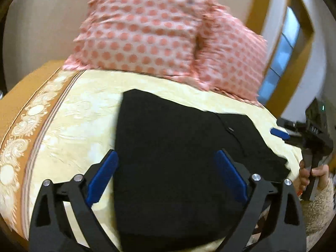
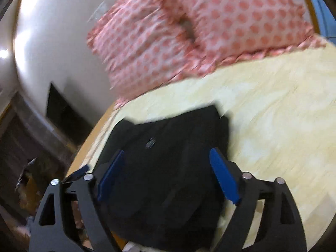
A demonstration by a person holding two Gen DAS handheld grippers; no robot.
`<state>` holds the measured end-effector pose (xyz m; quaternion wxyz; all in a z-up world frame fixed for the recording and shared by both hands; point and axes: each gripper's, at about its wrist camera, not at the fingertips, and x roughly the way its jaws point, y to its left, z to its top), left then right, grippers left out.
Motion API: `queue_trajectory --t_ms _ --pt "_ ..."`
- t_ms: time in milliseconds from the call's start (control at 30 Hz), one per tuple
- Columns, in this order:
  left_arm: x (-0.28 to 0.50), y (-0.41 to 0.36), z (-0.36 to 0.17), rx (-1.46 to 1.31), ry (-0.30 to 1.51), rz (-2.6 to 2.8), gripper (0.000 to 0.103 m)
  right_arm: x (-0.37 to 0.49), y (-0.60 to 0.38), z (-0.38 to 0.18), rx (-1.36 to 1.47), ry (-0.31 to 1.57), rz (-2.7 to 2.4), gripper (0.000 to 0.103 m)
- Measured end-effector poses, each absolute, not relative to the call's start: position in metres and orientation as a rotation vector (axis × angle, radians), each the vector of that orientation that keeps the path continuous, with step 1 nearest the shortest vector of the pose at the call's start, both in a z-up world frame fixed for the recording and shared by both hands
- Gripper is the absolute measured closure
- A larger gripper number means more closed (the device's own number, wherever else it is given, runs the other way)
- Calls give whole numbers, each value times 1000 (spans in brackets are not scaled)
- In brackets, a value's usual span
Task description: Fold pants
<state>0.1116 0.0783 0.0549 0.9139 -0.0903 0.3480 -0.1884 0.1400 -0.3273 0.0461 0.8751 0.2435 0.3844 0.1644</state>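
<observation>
Pants (image 1: 178,157) lie folded near the bed edge; left gripper (image 1: 166,176) and right gripper (image 2: 168,174) spread wide.

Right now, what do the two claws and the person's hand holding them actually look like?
Both claws are alike: the left claw and right claw have black linkage arms with triangular cut-outs, silver round pivot pins, and flat blue pads on the fingers. In the left wrist view, the hand grips the right claw's dark handle and wears a fuzzy beige sleeve. No cables are visible.

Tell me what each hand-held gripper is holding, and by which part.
Nothing. The left hand-held gripper and right hand-held gripper are both open above the folded black pants, gripping no part.
</observation>
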Motion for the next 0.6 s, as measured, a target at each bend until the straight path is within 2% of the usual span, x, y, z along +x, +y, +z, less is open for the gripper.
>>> queue_trajectory --t_ms 233,367,533,600 --pt "170 99 42 -276 901 -404 10 190 -336 1 566 987 313 25" --pt "190 93 33 -260 963 -414 13 193 -328 -9 550 1002 350 30" --pt "206 78 27 -219 1005 -449 18 188 -323 -8 491 975 359 31" --pt "211 72 28 -196 1012 -444 21 188 -323 -8 478 968 349 39"
